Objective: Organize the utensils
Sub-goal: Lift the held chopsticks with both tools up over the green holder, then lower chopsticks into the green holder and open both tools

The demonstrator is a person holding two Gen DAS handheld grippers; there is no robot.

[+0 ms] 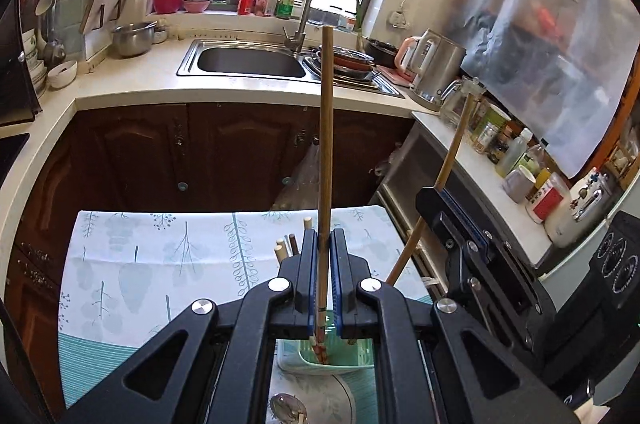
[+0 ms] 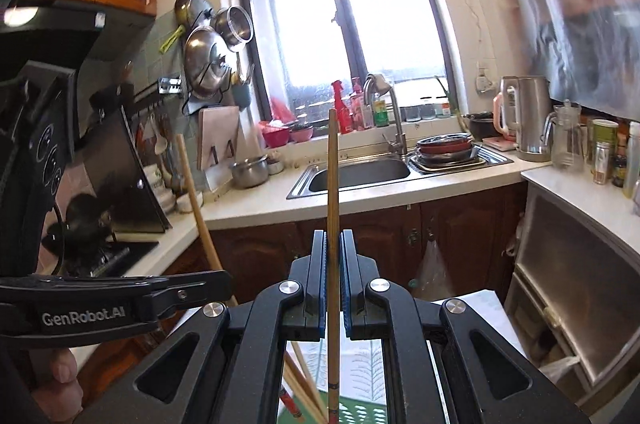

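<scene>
The left gripper is holding one wooden chopstick upright; its two blue pads are closed tight on the stick, one on each side. The lower, painted end of this chopstick is reaching down into a green basket, which is sitting directly under the left gripper on a cloth with leaf prints. Just in front of the left gripper's fingers, the tips of some other chopsticks are standing up.

To the right of the left gripper, the right gripper is showing in the left wrist view, and a second chopstick is rising out of it, tilted.

In the right wrist view, the right gripper is also clamping on its chopstick, with both pads pressing against the stick, which is standing straight up between them. Below this gripper, more chopsticks are leaning in the green basket.

To the left of the right gripper, the body of the left gripper is showing, with the person's fingers under it. Far ahead of both grippers, a sink and a kettle are standing on the counter.
</scene>
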